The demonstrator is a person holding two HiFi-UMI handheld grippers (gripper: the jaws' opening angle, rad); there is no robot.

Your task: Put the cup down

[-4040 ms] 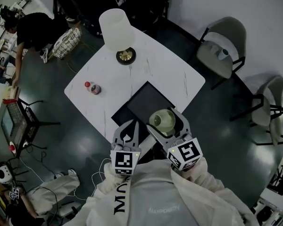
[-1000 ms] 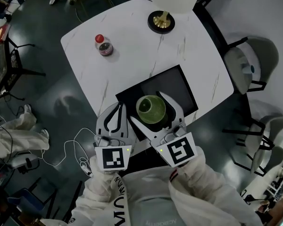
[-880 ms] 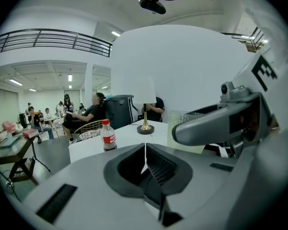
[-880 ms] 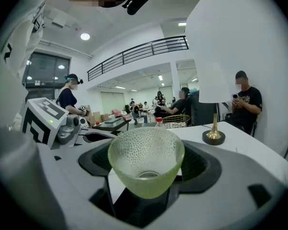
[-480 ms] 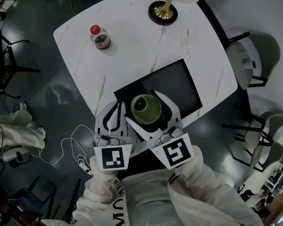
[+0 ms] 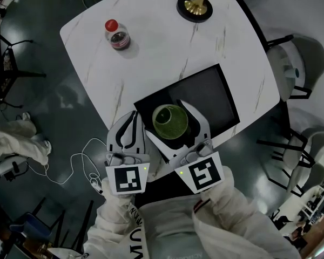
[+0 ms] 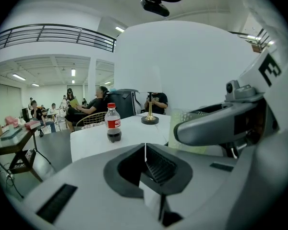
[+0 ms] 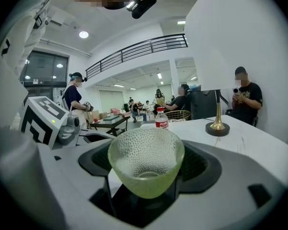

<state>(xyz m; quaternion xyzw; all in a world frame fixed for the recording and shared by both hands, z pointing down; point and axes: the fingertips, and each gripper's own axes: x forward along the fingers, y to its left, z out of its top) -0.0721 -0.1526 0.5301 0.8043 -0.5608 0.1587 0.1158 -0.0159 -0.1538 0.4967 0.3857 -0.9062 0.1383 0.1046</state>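
You had carried the green cup point(image 6: 170, 121), clamped in your right tongs point(image 8: 146, 163), further in over the black mat point(image 6: 216, 99). Your left tongs point(image 6: 134, 122), clenched on nothing, sat left of the mat. Set-down looked close.

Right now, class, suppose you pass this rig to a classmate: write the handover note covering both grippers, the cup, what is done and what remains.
Left gripper: fingers together, nothing between them, beside the right one.
Right gripper: fingers closed on the green glass cup, which is upright.
Cup: over the black mat at the near edge of the white table; whether it touches the mat cannot be told.
Done: cup is in the grip, above the mat.
Left: lower it onto the mat, open the fingers, draw back.
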